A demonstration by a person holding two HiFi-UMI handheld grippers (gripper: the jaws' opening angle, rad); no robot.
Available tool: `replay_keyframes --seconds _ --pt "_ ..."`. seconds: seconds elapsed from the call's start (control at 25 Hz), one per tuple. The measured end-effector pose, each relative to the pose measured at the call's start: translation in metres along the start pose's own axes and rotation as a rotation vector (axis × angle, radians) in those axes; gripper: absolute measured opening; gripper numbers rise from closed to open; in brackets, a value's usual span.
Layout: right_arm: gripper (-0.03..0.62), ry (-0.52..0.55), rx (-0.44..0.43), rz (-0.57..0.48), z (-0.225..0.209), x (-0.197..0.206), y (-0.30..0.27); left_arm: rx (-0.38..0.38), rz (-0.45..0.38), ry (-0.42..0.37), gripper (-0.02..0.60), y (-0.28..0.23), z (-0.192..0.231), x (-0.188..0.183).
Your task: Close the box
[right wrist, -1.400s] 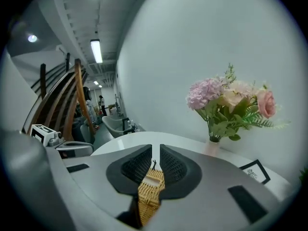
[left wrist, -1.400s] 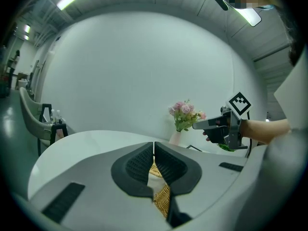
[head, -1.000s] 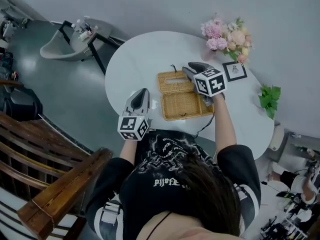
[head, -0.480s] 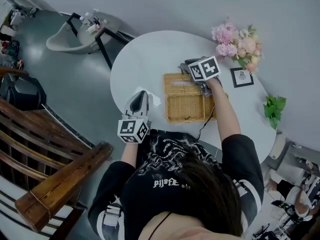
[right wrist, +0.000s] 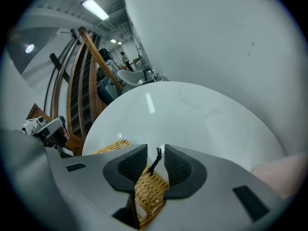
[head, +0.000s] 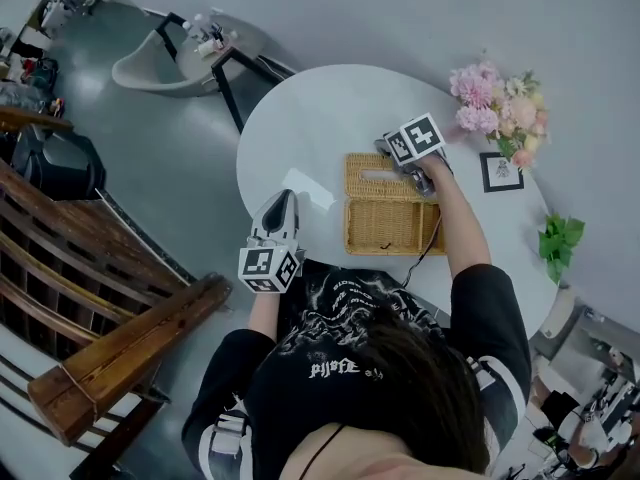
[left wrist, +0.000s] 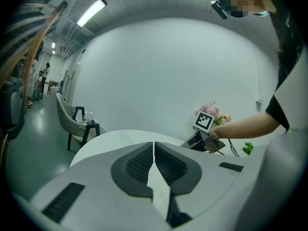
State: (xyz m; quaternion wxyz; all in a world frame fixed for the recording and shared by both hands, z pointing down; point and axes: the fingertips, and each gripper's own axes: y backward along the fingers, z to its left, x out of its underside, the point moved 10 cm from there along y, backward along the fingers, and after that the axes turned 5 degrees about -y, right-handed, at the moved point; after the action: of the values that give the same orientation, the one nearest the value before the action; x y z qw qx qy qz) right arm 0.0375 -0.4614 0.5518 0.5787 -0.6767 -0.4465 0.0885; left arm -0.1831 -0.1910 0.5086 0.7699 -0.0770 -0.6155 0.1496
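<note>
- The wicker box [head: 392, 228] sits on the white worktop [head: 310, 118], close to the edge nearest the person and a little right of centre.
- Its slotted lid [head: 378, 174] is on the far side, and from the head view it looks to be lying down. Whether it is fully seated, I cannot tell.
- The right gripper [head: 388, 148] is over the far edge of the box, tipped steeply down onto the lid.
- In the right gripper view its jaws are released. They have just been opening, and there is clear space on both sides.
- A small black loop [right wrist: 155, 163] stands up in that gap, and neither pad presses on it. The wicker weave [right wrist: 144, 191] shows just beneath.
- The left gripper [head: 286, 196] is over the near left edge of the worktop, left of the box and well clear of it.
- In the left gripper view its jaws [left wrist: 154, 147] are clenched together with nothing between them. Only bare worktop [left wrist: 120, 137] shows beyond.
- Off at the far right edge there is a bunch of pink flowers [head: 500, 103].
- A small picture frame [head: 500, 171] lies just in front of the flowers, and a green sprig [head: 560, 240] sits further along the right edge.
- The person's right forearm [head: 455, 223] stretches across beside the right side of the box.
</note>
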Motion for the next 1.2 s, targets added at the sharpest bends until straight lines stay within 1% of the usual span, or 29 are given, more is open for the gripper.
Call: replay_keyframes --seconds 0.12,0.24,0.28,0.36,0.48,0.6,0.84,1.04,1.2 --pt "0.132 -0.002 -0.01 0.021 -0.004 -0.001 -0.008 -0.015 0.007 -0.003 0.026 0.001 0.003 0.001" --pt "0.129 -0.003 -0.029 0.039 -0.008 -0.004 -0.012 -0.028 -0.003 0.006 0.026 0.0 0.008 0.0" --pt "0.112 -0.001 -0.031 0.042 -0.009 -0.005 -0.013 -0.035 -0.007 0.013 0.026 0.0 0.011 -0.001" --pt "0.038 -0.001 -0.033 0.044 -0.009 -0.007 -0.013 -0.053 -0.012 0.033 0.026 0.002 0.017 0.0" --pt "0.034 -0.01 -0.051 0.04 -0.009 -0.008 -0.011 -0.08 -0.025 0.054 0.026 0.005 0.024 -0.002" --pt "0.028 -0.01 -0.038 0.027 -0.01 -0.008 -0.008 -0.088 -0.033 0.054 0.026 0.006 0.026 -0.002" --pt "0.025 -0.007 -0.036 -0.039 -0.004 -0.011 0.011 -0.081 -0.043 0.064 0.026 0.012 0.025 0.001" --pt "0.023 -0.001 -0.01 -0.113 0.006 -0.012 0.034 -0.059 -0.052 0.06 0.026 0.018 0.023 0.003" --pt "0.023 0.0 0.022 -0.181 0.017 -0.01 0.056 -0.026 -0.061 0.048 0.026 0.022 0.02 0.002"
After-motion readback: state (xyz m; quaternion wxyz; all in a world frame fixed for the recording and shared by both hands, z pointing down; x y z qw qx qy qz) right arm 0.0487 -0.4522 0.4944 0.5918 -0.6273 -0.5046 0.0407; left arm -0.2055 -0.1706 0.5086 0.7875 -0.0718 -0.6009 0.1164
